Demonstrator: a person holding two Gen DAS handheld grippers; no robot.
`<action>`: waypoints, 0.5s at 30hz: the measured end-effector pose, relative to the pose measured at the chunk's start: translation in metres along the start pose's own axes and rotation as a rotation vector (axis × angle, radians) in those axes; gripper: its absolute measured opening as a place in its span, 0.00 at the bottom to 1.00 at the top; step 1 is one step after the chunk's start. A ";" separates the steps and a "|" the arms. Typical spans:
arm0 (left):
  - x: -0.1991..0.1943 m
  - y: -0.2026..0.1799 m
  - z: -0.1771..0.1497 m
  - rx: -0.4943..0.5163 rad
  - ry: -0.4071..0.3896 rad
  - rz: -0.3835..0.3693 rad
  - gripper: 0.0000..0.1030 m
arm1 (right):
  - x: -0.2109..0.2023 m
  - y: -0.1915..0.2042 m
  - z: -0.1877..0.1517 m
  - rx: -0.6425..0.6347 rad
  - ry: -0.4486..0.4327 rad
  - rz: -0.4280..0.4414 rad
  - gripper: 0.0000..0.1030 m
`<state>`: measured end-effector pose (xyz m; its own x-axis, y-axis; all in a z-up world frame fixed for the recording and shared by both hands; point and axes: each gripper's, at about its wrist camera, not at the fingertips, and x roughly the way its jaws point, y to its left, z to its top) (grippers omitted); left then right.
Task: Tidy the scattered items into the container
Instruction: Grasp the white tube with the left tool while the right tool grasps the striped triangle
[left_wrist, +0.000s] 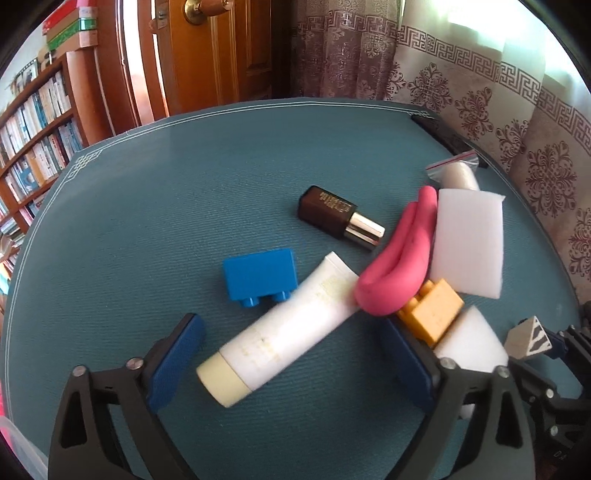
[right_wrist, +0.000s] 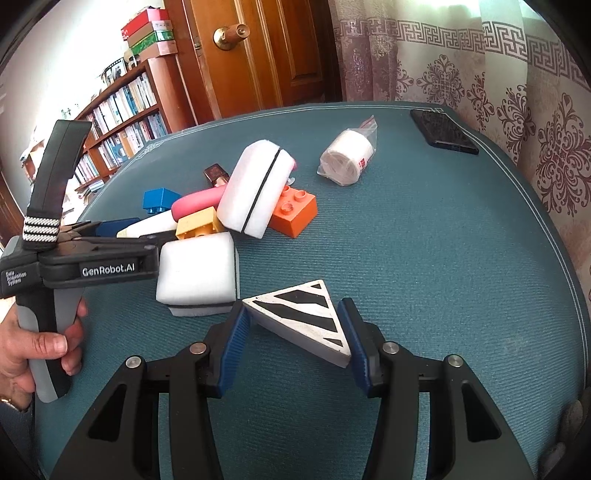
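Your right gripper (right_wrist: 295, 332) has its blue pads against the zebra-striped wedge (right_wrist: 301, 317) low on the teal mat (right_wrist: 443, 258); it looks rigid and light, so squeeze its flat sides (the painted face may be slick). Your left gripper (left_wrist: 291, 354) gapes around the soft, smooth white tube (left_wrist: 280, 332), gripping nothing.

Both grippers are black plastic frames with triangular cut-outs and round silver screws. The right gripper (right_wrist: 295, 332) carries ribbed blue pads on its fingers (right_wrist: 231, 350). The left gripper (left_wrist: 291, 362) bears white "GenRobot.AI" lettering, a grey-and-black handle and a striped strap. At eight o'clock, a wristband, perhaps a watch.
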<state>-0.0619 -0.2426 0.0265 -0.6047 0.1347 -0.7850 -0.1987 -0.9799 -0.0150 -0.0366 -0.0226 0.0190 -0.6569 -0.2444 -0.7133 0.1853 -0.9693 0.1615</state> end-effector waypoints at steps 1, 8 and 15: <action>-0.002 -0.002 -0.002 0.009 0.002 0.011 0.85 | 0.000 0.000 0.000 0.001 0.000 0.001 0.51; -0.015 -0.013 -0.010 0.018 0.004 -0.053 0.49 | -0.001 0.001 -0.001 0.004 -0.002 0.001 0.51; -0.010 -0.016 -0.005 0.042 -0.002 -0.054 0.47 | -0.001 0.000 -0.001 0.003 -0.003 -0.001 0.51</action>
<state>-0.0485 -0.2288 0.0316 -0.5936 0.1874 -0.7826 -0.2631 -0.9643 -0.0313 -0.0356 -0.0223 0.0194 -0.6594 -0.2433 -0.7114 0.1820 -0.9697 0.1629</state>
